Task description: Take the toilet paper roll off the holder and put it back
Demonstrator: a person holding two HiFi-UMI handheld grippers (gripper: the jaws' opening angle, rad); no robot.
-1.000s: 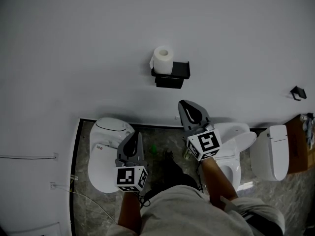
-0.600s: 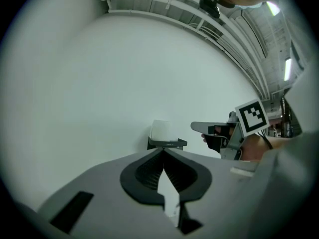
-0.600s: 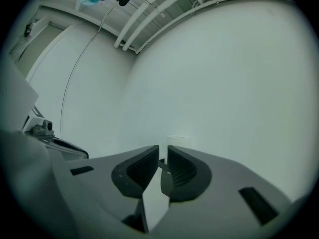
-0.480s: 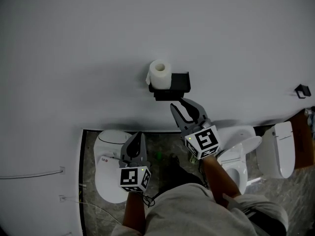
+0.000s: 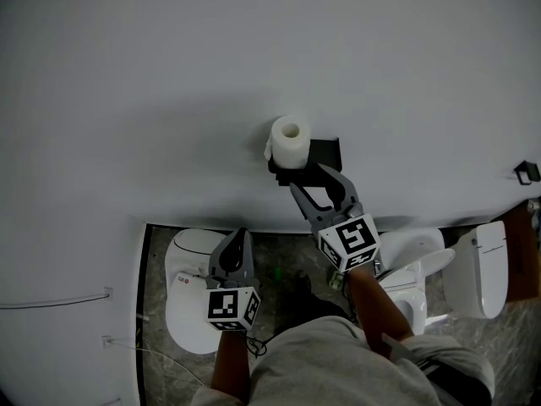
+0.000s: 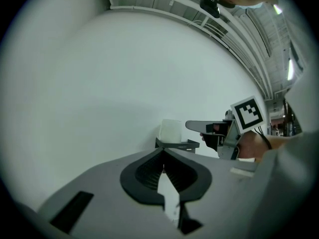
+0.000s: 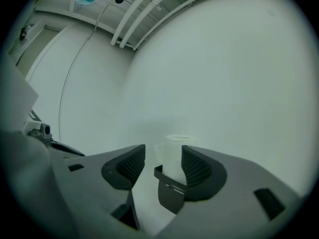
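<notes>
Head view: toilet paper roll (image 5: 289,140) upright on the black wall holder (image 5: 319,157), at 11 o'clock just off my right tongs (image 5: 314,180); left tongs (image 5: 239,238) at 7 o'clock from them | Left gripper view: my left tongs together, empty | Right gripper view: my right tongs apart, just been opening, roll in the gap ahead, unclamped

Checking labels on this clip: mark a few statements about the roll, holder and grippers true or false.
1. The toilet paper roll stands on the black holder on the wall. True.
2. The right gripper is clamped on the roll. False: its jaws have just been opening and stand apart, with the roll seen ahead through the gap, untouched.
3. The left gripper is shut and empty. True.
4. The left gripper is nearer the holder than the right. False: the right one is.
</notes>
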